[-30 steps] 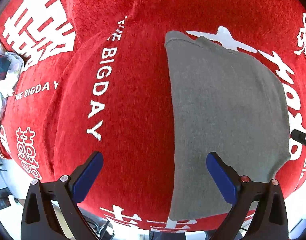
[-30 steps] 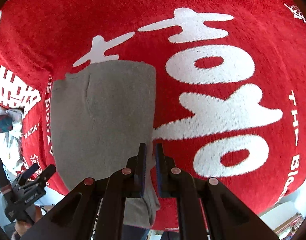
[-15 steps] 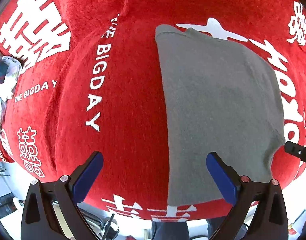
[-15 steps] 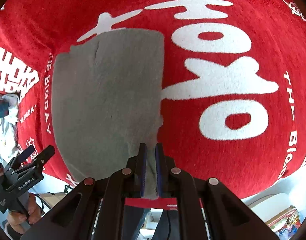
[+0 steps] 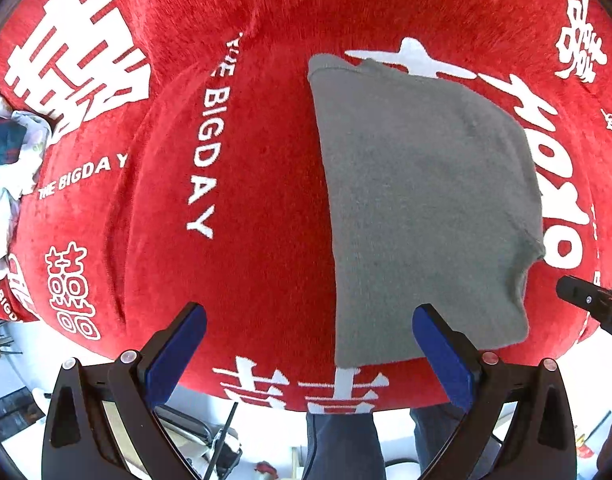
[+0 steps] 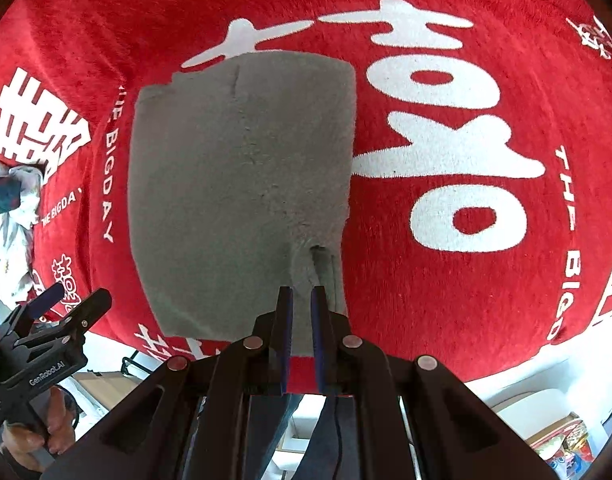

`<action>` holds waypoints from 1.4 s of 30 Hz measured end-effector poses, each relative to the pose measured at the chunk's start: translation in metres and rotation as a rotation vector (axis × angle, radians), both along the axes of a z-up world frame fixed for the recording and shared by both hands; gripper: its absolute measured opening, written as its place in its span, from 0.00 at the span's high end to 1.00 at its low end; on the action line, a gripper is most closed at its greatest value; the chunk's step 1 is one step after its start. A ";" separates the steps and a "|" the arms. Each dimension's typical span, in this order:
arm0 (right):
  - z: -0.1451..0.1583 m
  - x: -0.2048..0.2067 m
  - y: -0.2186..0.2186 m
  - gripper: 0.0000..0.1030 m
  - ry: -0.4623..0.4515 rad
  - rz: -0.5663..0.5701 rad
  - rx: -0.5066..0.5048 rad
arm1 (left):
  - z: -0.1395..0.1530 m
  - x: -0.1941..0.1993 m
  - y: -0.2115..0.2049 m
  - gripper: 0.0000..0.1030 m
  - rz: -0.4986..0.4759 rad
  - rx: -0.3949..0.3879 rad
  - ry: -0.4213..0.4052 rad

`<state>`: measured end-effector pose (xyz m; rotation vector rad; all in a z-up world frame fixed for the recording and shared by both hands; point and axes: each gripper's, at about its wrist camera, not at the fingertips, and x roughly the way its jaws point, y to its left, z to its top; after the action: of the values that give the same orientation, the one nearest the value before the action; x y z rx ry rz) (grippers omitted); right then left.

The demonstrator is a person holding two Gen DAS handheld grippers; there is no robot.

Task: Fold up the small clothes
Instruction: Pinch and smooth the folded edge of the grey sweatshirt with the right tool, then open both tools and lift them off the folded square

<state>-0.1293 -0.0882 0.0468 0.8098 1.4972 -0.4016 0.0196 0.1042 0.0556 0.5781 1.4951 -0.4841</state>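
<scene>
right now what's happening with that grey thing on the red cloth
A person is folding a small grey garment that lies on a red blanket with white lettering. The right tool is nearly shut, pinching up the garment's near right edge, where the fabric bunches between its fingers. The left tool hangs wide open above the blanket, holding nothing. A pile of other clothes waits at the blanket's far left edge.

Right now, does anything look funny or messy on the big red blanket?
A little. The folded grey knit garment lies mostly flat on the red blanket with white lettering, but its near right corner is puckered up where the right gripper pinches it. A crumpled pile of other clothes sits at the blanket's left edge.
</scene>
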 end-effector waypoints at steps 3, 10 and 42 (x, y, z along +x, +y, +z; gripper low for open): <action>0.017 0.001 0.002 0.90 -0.010 0.007 -0.026 | 0.014 -0.001 0.004 0.00 0.004 -0.012 -0.005; 0.050 0.003 0.005 0.90 -0.026 0.015 -0.080 | 0.041 -0.004 0.005 0.00 -0.001 -0.035 -0.033; 0.126 0.015 0.019 0.00 -0.068 0.005 -0.335 | 0.105 -0.007 -0.009 0.00 -0.036 -0.129 -0.118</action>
<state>-0.1147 -0.0690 0.1728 0.5484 1.3229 -0.5972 0.0121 0.0954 0.1604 0.5237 1.3333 -0.5608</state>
